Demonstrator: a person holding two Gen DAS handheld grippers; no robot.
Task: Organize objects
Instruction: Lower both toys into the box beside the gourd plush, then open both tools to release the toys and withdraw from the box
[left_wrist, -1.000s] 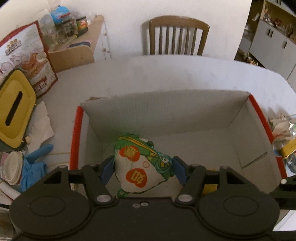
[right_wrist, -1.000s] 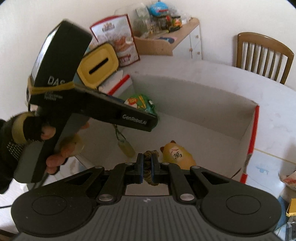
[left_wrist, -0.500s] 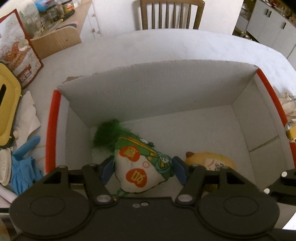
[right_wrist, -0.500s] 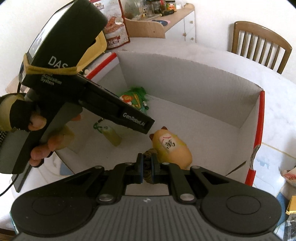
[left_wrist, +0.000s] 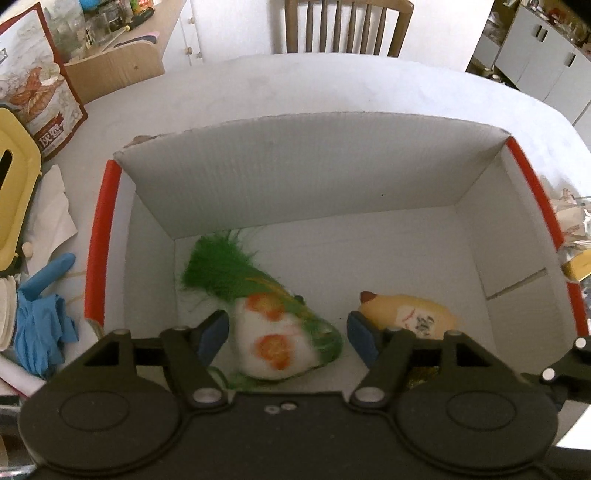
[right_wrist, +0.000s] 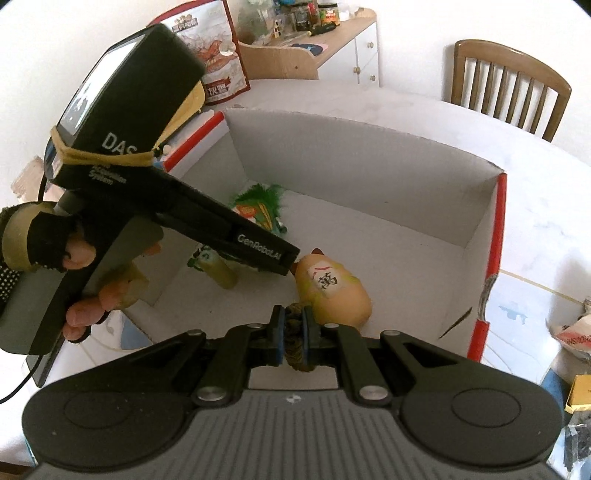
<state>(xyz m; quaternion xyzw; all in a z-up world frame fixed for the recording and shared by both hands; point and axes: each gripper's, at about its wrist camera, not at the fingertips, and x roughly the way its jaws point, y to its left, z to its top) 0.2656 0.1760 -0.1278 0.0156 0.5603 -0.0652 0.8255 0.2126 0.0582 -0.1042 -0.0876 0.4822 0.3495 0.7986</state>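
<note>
White tabletop (left_wrist: 332, 88) with a faintly speckled surface fills both views, and a brown slatted wooden chair (left_wrist: 347, 26) stands at its far edge against a pale wall. To the far left a light wooden sideboard (right_wrist: 332, 40) carries jars and clutter, with a printed red and white food bag (left_wrist: 40, 96) leaning near a yellow plastic lid (left_wrist: 14, 206) and crumpled blue gloves (left_wrist: 40, 321). White cupboards (left_wrist: 543, 62) show at the far right.

On the table sits an open white corrugated cardboard box with red-taped side edges (left_wrist: 295, 177). Inside it, near the left wall, lies a soft white pouch toy with orange patches, green trim and a bushy green feather tuft (left_wrist: 273, 332), its tuft pointing toward the far wall; it is motion-blurred. Right of it lies a yellow rounded squeeze toy with a brown tip and a white label bearing black characters (right_wrist: 332, 291).

Over the pouch the left gripper (left_wrist: 286, 338) points down; its jaws have just been opening, the blue pads (left_wrist: 212, 334) now standing apart on either side of the pouch with small gaps showing. A gloved hand (right_wrist: 51, 251) holds that tool's body at the left of the right wrist view. Closer in, the right gripper (right_wrist: 293, 334) has its fingers pinched together on a brownish braided cord (right_wrist: 295, 350) beside the yellow toy
</note>
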